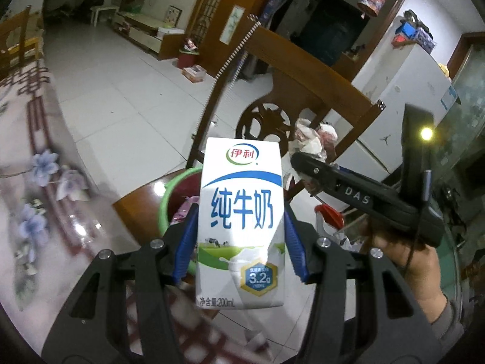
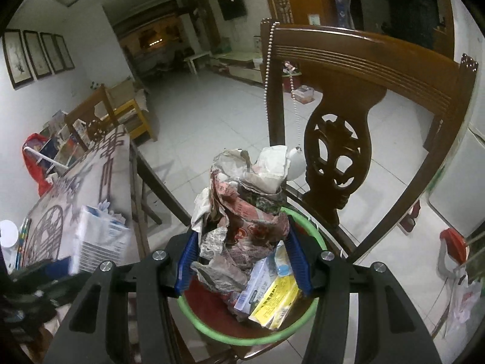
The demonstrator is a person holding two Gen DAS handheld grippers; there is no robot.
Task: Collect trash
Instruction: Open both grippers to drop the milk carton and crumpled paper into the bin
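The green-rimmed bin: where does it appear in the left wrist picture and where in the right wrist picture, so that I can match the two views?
Left wrist view: the green-rimmed bin is low, left of centre, mostly hidden behind the milk carton held in the left claw.
Right wrist view: the bin is at bottom centre, under the crumpled paper held in the right claw.
Shared landmark: the carved wooden chair back just behind the bin.

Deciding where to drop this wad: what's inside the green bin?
The green bin holds a white-blue box and yellow packets; the crumpled paper wad in the right gripper hides the rest.
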